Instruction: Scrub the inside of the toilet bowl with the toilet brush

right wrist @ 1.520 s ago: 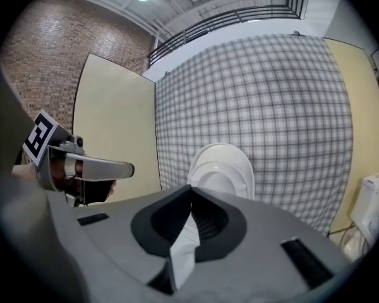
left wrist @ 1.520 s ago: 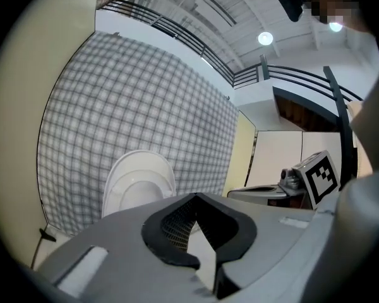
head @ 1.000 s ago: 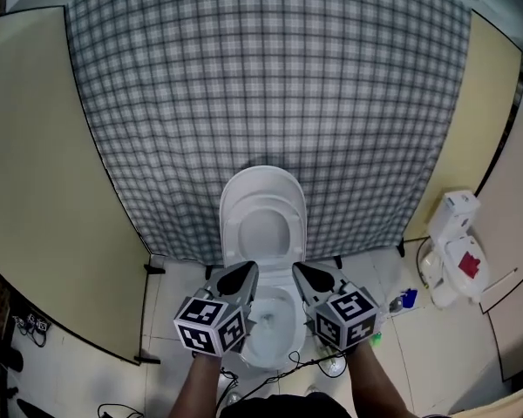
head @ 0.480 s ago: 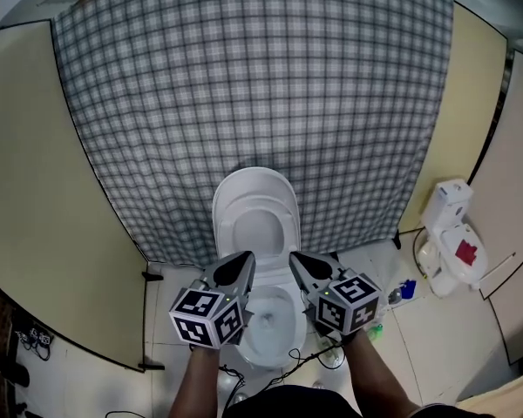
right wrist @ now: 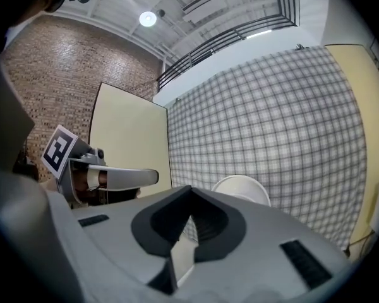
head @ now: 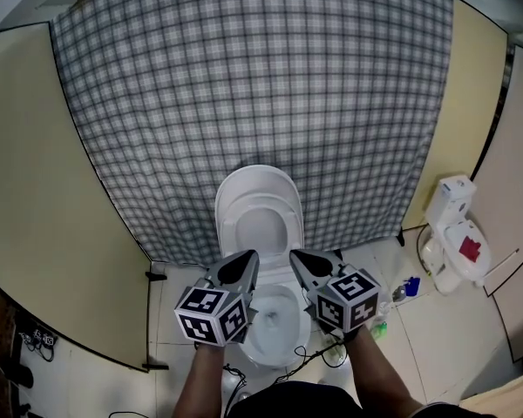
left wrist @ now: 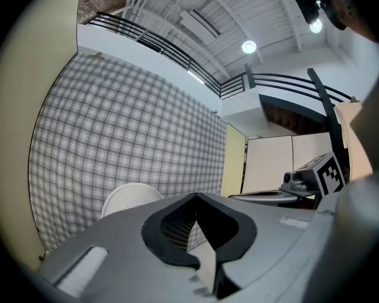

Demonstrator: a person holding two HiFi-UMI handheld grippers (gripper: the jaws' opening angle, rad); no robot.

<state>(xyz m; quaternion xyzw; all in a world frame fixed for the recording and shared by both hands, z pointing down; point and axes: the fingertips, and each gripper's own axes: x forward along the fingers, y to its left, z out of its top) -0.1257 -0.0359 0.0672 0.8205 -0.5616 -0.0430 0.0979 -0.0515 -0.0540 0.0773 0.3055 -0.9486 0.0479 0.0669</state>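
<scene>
The white toilet (head: 244, 233) stands against a checked cloth backdrop, its lid (head: 259, 185) raised and its bowl (head: 277, 319) open below my hands. My left gripper (head: 247, 259) and right gripper (head: 297, 258) hover side by side over the bowl's front, both shut with nothing between the jaws. In the left gripper view the shut gripper (left wrist: 196, 197) points at the lid (left wrist: 129, 198). The right gripper view likewise has the shut gripper (right wrist: 189, 189) below the lid (right wrist: 242, 188). I cannot make out a toilet brush in any view.
A white appliance with a red label (head: 454, 233) stands at the right wall. A blue item (head: 410, 286) and a green one (head: 380, 327) lie on the tiled floor right of the toilet. Cables (head: 301, 355) run before the bowl. Beige partitions (head: 44, 190) flank the backdrop.
The head view shifted a little to the right and down. Both grippers stay shut and hold nearly the same place above the bowl.
</scene>
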